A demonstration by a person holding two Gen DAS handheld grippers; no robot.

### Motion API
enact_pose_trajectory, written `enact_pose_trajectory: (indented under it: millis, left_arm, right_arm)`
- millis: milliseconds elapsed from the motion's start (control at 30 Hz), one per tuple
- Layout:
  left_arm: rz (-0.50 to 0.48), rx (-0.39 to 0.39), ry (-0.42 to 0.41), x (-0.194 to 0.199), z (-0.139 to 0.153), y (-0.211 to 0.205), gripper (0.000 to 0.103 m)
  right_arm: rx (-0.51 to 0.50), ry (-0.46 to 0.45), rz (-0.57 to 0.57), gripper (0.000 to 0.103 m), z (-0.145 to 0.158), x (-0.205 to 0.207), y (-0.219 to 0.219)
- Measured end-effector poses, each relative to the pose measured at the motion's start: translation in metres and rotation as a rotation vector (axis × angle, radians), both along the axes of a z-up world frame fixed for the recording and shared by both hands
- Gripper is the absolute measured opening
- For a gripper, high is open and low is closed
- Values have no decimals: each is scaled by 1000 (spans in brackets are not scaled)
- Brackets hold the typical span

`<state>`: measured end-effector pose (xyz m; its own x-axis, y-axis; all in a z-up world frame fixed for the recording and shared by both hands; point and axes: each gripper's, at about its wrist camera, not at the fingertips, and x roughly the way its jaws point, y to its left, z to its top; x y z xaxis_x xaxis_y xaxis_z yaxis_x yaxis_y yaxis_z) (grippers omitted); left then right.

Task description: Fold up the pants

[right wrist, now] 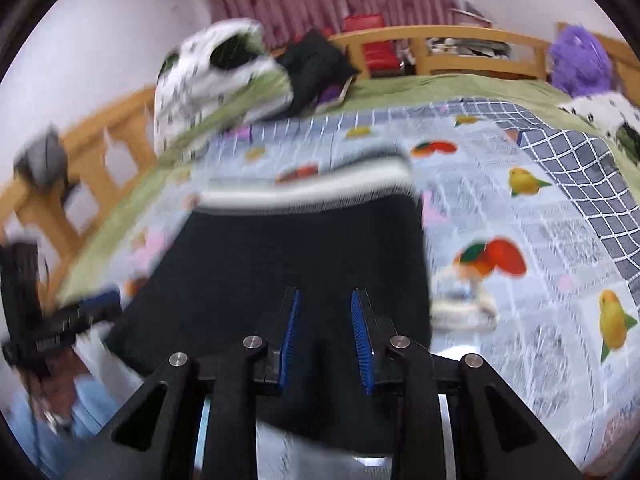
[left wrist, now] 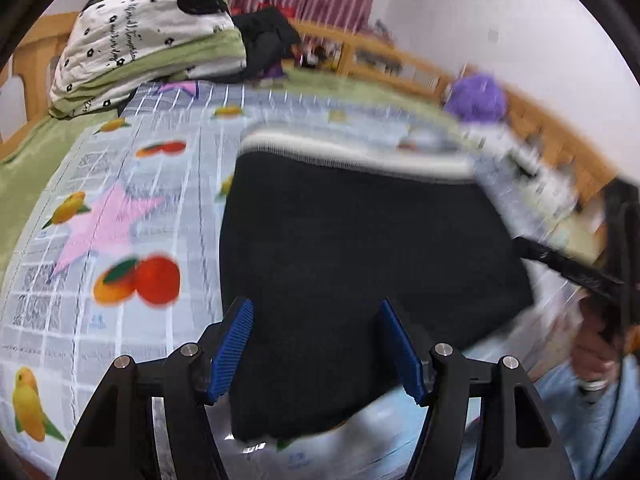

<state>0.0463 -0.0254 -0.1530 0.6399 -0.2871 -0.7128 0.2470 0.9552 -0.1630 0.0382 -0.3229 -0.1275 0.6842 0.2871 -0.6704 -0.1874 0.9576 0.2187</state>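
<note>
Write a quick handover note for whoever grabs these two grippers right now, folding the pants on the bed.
Left gripper: open, over the near edge of the black pants, nothing held.
Right gripper: open, also over the near edge, nothing held.
Pants lie on the fruit-print sheet, white waistband at the far end.
Done: they look folded into a compact block, though the views are blurred.
Left: judge whether another fold is needed.

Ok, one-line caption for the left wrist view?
Left tool, open, hovers over dark pants with a white waistband, lying on a fruit-print bedsheet; motion blur throughout.
</note>
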Motion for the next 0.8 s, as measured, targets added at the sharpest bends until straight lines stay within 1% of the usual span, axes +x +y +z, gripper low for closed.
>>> enact_pose_trajectory:
  millis: [33, 67, 100, 133, 200, 233, 267, 400, 467, 567, 633, 667, 700, 733, 767, 800]
  left_arm:
    - [2, 47, 14, -4, -12, -4, 66]
    - [9, 73, 9, -9, -18, -4, 71]
    - [8, 88, -3, -17, -21, -3, 71]
    - [0, 86, -3, -22, -20, 1, 71]
    - [-23, 39, 21, -31, -16, 14, 71]
    - [-36, 23, 26, -36, -13, 21, 71]
    - [-44, 35, 22, -41, -12, 25, 71]
    - [-127, 214, -12, -57, -16, 20, 71]
    - [-155, 283, -29, -61, -19, 11, 71]
    - [-173, 379, -75, -61, -22, -5, 71]
    - [-175, 461, -103, -57, -28, -18, 70]
    - [-167, 488, -108, -54, -30, -24, 60]
    - [-160, 468, -119, -50, -27, -25, 50]
    - [-140, 422, -122, -49, -23, -21, 42]
    - [-112, 340, -128, -47, -15, -12, 35]
    - [-94, 225, -129, -47, -8, 1, 33]
  right_arm:
    - [-34, 32, 6, 27, -14, -2, 5]
    - [-58, 68, 1, 27, -31, -3, 7]
    - [-62, 69, 0, 27, -39, -6, 8]
    - [-76, 53, 0, 26, -44, -10, 9]
    - [-104, 50, -7, 26, -41, -14, 12]
    - [-100, 52, -9, 26, -39, -14, 11]
    - [-88, 50, -7, 26, -38, -15, 10]
    - [-1, 60, -19, 26, -39, -16, -3]
    - [24, 66, -28, 26, -39, -14, -4]
    - [25, 64, -27, 26, -39, -16, -3]
    - [22, 61, -22, 26, -40, -17, -3]
    - [25, 61, -22, 26, -40, -17, -3]
    - [29, 60, -21, 26, -41, -17, -4]
    - [31, 60, -21, 26, -41, -17, -5]
    - [33, 60, -23, 25, -41, -17, -6]
    - [36, 57, -31, 22, -40, -18, -7]
